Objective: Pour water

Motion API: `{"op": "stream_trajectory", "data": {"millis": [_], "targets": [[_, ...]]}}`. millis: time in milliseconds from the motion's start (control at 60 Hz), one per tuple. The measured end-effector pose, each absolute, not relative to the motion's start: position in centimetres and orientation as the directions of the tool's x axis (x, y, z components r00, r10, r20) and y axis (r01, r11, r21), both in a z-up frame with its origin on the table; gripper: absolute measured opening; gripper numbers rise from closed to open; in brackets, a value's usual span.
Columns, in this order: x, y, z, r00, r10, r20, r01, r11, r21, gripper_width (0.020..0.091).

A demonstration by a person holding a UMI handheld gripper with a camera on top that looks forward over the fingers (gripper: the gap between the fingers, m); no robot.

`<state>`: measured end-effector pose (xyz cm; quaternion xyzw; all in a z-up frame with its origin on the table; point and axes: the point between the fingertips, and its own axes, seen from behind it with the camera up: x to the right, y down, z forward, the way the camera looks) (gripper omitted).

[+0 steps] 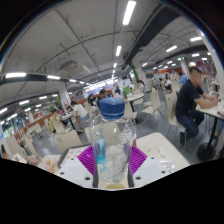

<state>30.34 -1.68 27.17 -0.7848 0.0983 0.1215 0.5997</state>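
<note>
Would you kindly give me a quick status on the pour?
Tool shut on water bottle. Blue cap on, bottle upright over white table. No cup in view.

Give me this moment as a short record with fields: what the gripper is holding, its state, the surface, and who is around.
held item: clear plastic water bottle with blue cap, upright, cap on
gripper: shut on the bottle, purple pads pressing at both sides
surface: white table beneath and beyond the fingers
surroundings: large canteen-like hall with strip ceiling lights
people: a person in dark clothes seated at a table beyond the bottle; more seated farther back
pouring: not begun, no receiving vessel visible
</note>
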Motion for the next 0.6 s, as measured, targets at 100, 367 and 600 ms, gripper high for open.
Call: {"op": "stream_trajectory", "data": {"millis": [100,367,600], "targets": [[35.0,-2.0,24.2,0.996,-0.047,-0.076,-0.086,-0.282,-0.955,0.0388],[38.7,-1.9,11.4,0.997,-0.061,0.044,0.016,-0.403,-0.915,0.0387],[39.8,-3.4,6.9,0.997,-0.079,0.013,-0.021,-0.415,-0.909,0.0396]]}}
